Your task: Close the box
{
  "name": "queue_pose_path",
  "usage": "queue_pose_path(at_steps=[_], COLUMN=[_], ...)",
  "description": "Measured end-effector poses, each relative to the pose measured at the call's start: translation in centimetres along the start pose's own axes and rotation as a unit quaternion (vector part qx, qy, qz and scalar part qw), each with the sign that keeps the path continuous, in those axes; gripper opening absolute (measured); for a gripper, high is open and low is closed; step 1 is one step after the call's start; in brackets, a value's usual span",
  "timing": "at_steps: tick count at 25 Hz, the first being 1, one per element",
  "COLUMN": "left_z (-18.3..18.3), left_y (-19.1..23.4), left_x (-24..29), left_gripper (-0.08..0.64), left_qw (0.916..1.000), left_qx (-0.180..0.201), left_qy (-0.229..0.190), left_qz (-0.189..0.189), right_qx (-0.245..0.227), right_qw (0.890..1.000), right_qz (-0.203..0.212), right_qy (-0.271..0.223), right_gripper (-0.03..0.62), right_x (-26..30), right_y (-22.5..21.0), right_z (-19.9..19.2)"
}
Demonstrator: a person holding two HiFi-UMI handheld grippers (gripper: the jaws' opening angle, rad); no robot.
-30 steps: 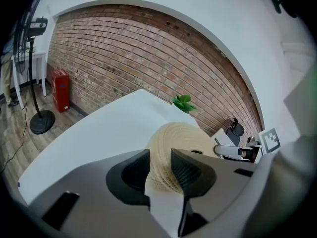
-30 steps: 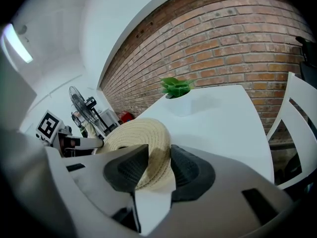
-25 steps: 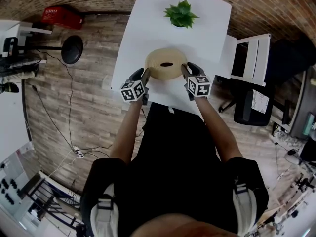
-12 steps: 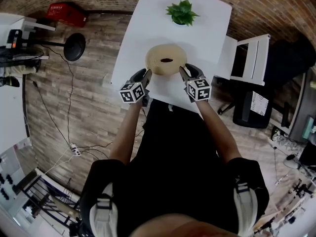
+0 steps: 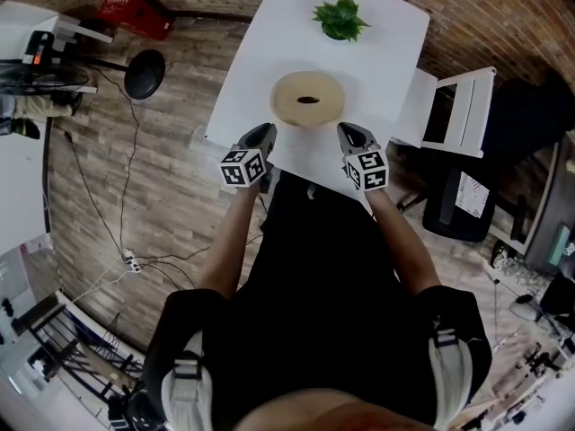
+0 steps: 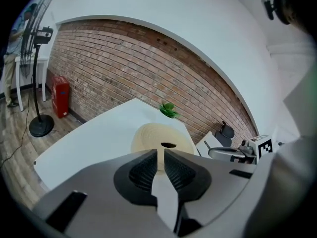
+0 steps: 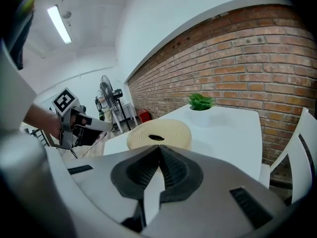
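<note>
**Q:** Where is the box?

**A:** The box [image 5: 308,99] stands on the table [image 5: 377,57], near its front edge and well short of the plant [image 5: 340,18]. It is ahead of both my tools, about midway between them, and neither touches it.

**Q:** State of your tools?

**A:** My left gripper [image 6: 160,152] has just been closing. Its jaws are nearly together, with a narrow slit left and nothing in it. My right gripper [image 7: 158,148] has also just been closing. Its jaws meet and it holds nothing. Both are clear of the box and aimed at it from my side of the table.

**Q:** Which step is in hand?

**A:** In my judgement the closing itself is finished. The lid [image 5: 289,90] appears seated, with an even rim all round and a dark oval at its centre. Whether that oval is a hole or a knob I cannot tell. I read this as the release step after placing.

**Q:** What does the next move call for?

**A:** A check of the seam, which no view shows closely. If the lid sits proud on any side, I would bring the closed jaws down flat on that edge and press lightly, so the light box does not slide. If it sits flush, I need do no more.
</note>
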State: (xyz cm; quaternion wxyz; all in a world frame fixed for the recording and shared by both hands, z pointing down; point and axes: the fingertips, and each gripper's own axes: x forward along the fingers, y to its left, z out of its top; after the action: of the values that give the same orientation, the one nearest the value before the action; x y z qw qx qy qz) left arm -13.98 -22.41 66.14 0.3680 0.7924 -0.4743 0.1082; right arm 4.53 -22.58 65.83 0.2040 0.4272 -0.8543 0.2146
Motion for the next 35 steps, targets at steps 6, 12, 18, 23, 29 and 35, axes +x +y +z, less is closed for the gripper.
queue_pose_path(at_steps=[6,12,18,23,29,35], left_z=[-0.5,-1.6,-2.0,-2.4,-2.7,-2.3], left_y=[-1.0,-2.7,-4.4,-5.1,-6.2,-7.1], left_x=[-1.7,-2.7,-3.8,-4.5,-4.6,-4.2], left_gripper=[0.035,0.029,0.029,0.029,0.029,0.029], left_qw=[0.9994,0.9988,0.9968,0.9967,0.9965,0.9961], left_qx=[0.034,0.046,0.077,0.074,0.073,0.074], left_qy=[-0.003,-0.009,-0.008,-0.013,-0.016,-0.024], left_qz=[0.008,0.013,0.020,0.030,0.038,0.042], right_qx=[-0.018,-0.042,-0.051,-0.057,-0.061,-0.064], right_qw=[1.000,0.998,0.997,0.996,0.995,0.996], right_qz=[0.016,0.051,0.063,0.068,0.074,0.069], right_qy=[0.005,0.007,0.006,0.009,0.005,-0.001], right_gripper=[-0.002,-0.002,-0.002,-0.002,-0.002,-0.002], right_x=[-1.0,-2.7,-3.8,-4.5,-5.2,-5.7], right_y=[0.8,1.8,1.9,1.6,1.6,1.1], right_z=[-0.3,-0.9,-1.3,-2.1,-2.0,-1.9])
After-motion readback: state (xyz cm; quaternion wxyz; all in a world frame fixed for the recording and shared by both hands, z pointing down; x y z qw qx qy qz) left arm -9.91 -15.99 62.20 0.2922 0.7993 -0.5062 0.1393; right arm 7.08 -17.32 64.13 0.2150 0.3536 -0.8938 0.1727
